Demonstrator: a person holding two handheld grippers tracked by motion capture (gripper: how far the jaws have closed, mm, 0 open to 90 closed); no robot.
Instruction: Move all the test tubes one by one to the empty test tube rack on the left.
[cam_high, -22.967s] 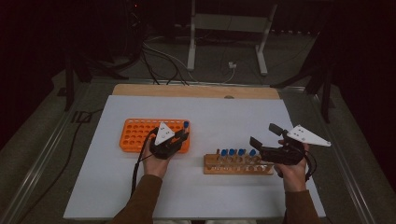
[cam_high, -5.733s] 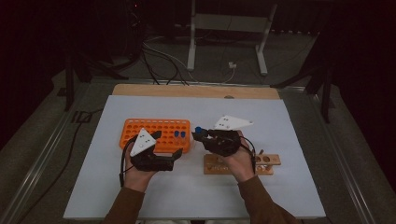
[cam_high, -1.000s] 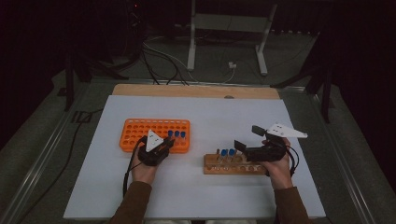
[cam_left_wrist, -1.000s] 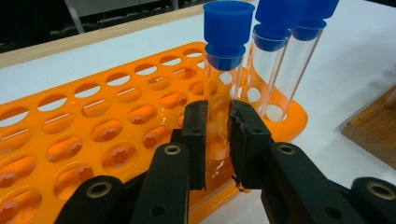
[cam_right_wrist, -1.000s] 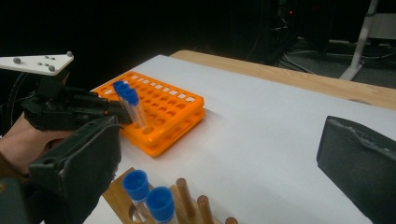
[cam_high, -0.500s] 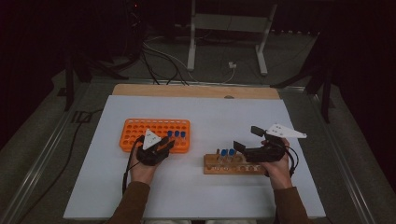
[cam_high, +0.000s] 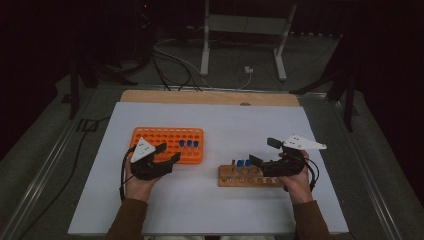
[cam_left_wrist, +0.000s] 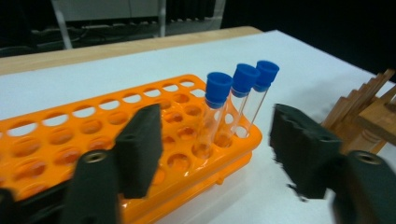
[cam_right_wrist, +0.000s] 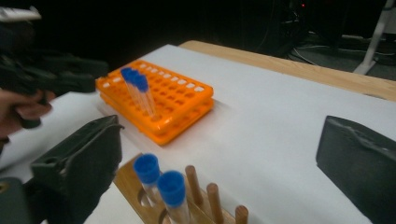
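An orange tube rack (cam_high: 160, 137) lies left of centre on the white mat, with three blue-capped tubes (cam_high: 189, 145) upright in its right end. To its right, a wooden rack (cam_high: 227, 180) holds two blue-capped tubes (cam_high: 243, 164). My left gripper (cam_high: 169, 152) is open at the orange rack's front edge. In the left gripper view, the three tubes (cam_left_wrist: 218, 89) stand just beyond the gap of the left gripper (cam_left_wrist: 219, 154). My right gripper (cam_high: 261, 151) hovers open above the wooden rack, and in its own view the right gripper (cam_right_wrist: 219, 168) is empty, with the two tubes (cam_right_wrist: 159, 178) below.
The white mat (cam_high: 225, 120) covers the table, with a bare wooden strip (cam_high: 200, 96) along its far edge. Wooden pegs (cam_right_wrist: 212, 196) stick up from the wooden rack beside the tubes. A metal stand and cables lie on the floor beyond the table.
Since the earliest frame, tubes have gone from the wooden rack to the orange one. The right gripper has come back from the orange rack to the wooden rack. Over the last second, both barely moved.
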